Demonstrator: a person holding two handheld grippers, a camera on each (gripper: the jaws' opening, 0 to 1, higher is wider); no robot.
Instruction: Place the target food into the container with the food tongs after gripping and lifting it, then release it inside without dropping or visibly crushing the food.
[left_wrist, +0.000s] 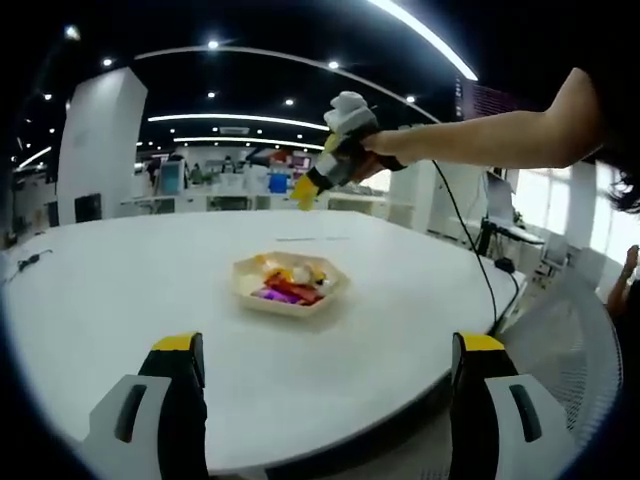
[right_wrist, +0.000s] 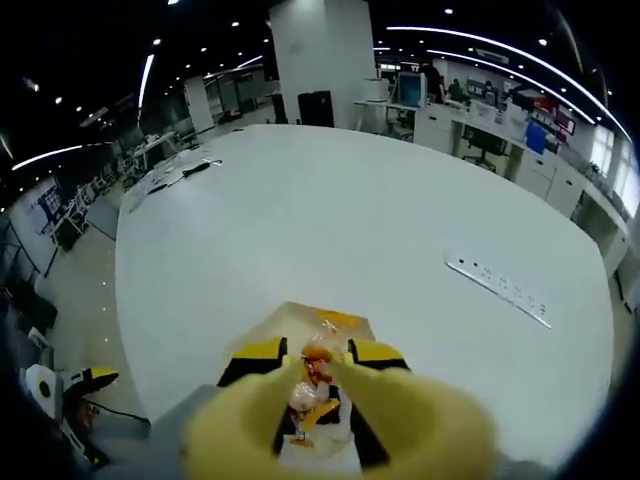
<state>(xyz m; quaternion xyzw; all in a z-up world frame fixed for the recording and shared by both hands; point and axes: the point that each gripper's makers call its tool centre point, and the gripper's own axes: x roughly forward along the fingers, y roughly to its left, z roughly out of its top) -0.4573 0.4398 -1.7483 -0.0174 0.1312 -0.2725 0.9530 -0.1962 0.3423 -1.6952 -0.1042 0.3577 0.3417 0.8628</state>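
A beige hexagonal container (left_wrist: 288, 283) with colourful food pieces sits mid-table in the left gripper view. My left gripper (left_wrist: 325, 395) is low at the near table edge, jaws wide apart and nothing between them. A person's arm holds my right gripper (left_wrist: 338, 150) high above and beyond the container, yellow food tongs (left_wrist: 305, 190) sticking out of it. In the right gripper view, my right gripper (right_wrist: 317, 358) looks straight down, shut on the blurred yellow tongs (right_wrist: 400, 420), with the container (right_wrist: 335, 322) below. Orange and white food (right_wrist: 315, 375) shows between the tong arms; whether it is gripped is unclear.
The round white table (right_wrist: 330, 220) is large, with its edge near the left gripper. A thin pale strip (right_wrist: 497, 285) lies on it beyond the container. A cable (left_wrist: 470, 250) hangs from the right gripper to the table edge. Chairs and desks stand around.
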